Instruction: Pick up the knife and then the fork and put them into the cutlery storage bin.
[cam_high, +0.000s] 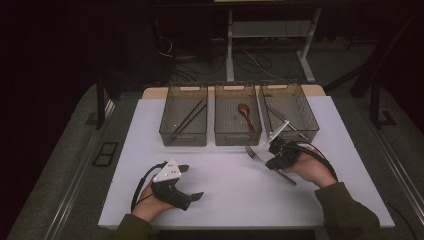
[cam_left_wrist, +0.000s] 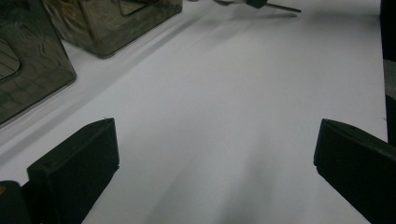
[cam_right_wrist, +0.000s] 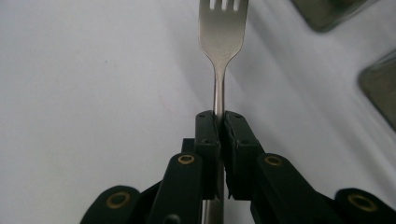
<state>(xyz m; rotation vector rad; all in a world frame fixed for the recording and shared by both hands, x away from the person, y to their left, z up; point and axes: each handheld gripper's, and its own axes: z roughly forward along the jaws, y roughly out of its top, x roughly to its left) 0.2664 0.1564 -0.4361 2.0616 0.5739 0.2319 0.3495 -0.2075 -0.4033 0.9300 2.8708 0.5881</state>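
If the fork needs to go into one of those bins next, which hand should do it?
The right gripper: its jaws are already shut on the fork, near the right bin. The left gripper is open, empty and farther back.

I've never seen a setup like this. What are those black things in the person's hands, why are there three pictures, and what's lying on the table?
They are hand-held grippers: two-jaw tongs a person squeezes. One picture looks down from above the table; the other two come from small cameras riding on each gripper, looking along its jaws. The left gripper is open over bare white surface, holding nothing. The right gripper is shut on a metal fork, gripping its handle, tines pointing away. At the far side stand three clear bins: the left bin holds dark chopsticks, the middle bin a brown spoon, the right bin some metal cutlery I can't identify.
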